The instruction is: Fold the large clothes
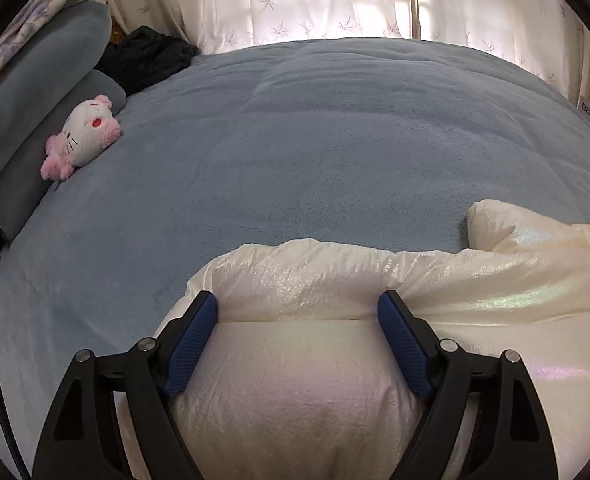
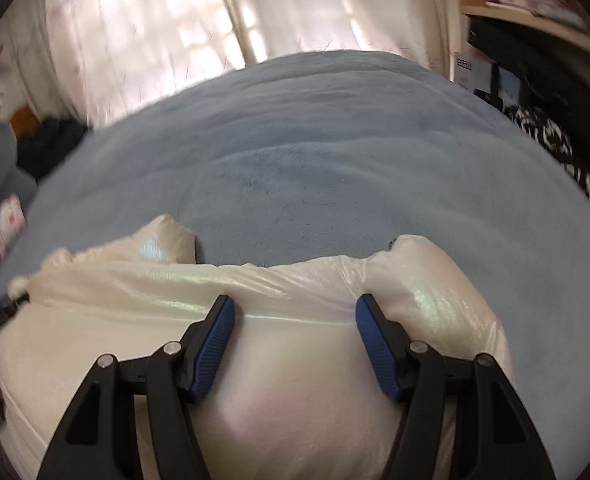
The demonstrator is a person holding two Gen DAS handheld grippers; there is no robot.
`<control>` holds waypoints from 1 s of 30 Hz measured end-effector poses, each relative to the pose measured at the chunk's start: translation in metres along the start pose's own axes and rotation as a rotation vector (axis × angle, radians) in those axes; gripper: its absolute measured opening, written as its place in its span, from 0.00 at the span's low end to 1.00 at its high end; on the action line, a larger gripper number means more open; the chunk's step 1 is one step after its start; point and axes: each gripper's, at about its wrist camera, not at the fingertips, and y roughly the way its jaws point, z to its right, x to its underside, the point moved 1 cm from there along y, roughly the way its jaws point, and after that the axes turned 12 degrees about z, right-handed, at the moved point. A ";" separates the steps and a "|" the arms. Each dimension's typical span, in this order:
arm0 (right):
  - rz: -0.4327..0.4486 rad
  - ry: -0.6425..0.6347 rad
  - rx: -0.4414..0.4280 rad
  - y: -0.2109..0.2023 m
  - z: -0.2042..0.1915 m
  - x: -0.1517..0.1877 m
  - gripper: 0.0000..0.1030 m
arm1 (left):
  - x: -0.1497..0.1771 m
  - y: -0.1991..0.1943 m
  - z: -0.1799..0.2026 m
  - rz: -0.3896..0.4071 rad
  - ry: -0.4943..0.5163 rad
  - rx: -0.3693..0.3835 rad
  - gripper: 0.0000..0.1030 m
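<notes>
A puffy cream-white jacket [image 1: 475, 300] with a pearly sheen lies bunched on the near part of the blue fleece bed cover [image 1: 295, 140]. My left gripper [image 1: 298, 298] stands open and wide. A bulge of the jacket fills the gap between its blue pads [image 1: 191, 344], which do not squeeze it. In the right wrist view the same jacket [image 2: 115, 300] spreads to the left. My right gripper [image 2: 295, 300] is shut on a thick fold of it, and creases run out from its right pad [image 2: 375, 348]. That view is blurred.
A pink and white plush toy [image 1: 83, 136] leans on grey-blue pillows [image 1: 35, 92] at the left. Dark clothes [image 1: 147, 56] lie at the far left corner. Curtains [image 1: 315, 0] hang behind the bed. A shelf [image 2: 535, 20] and black-and-white patterned cloth [image 2: 555, 140] stand at the right.
</notes>
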 end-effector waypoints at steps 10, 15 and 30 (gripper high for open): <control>0.009 0.095 -0.065 0.012 0.012 0.006 0.61 | 0.009 0.016 0.006 -0.011 -0.025 -0.004 0.86; 0.009 0.114 -0.080 0.013 0.015 0.007 0.61 | 0.011 0.017 0.003 -0.020 -0.050 0.019 0.87; 0.011 0.134 -0.094 0.014 0.020 0.009 0.61 | 0.013 0.023 -0.005 -0.029 -0.088 0.049 0.88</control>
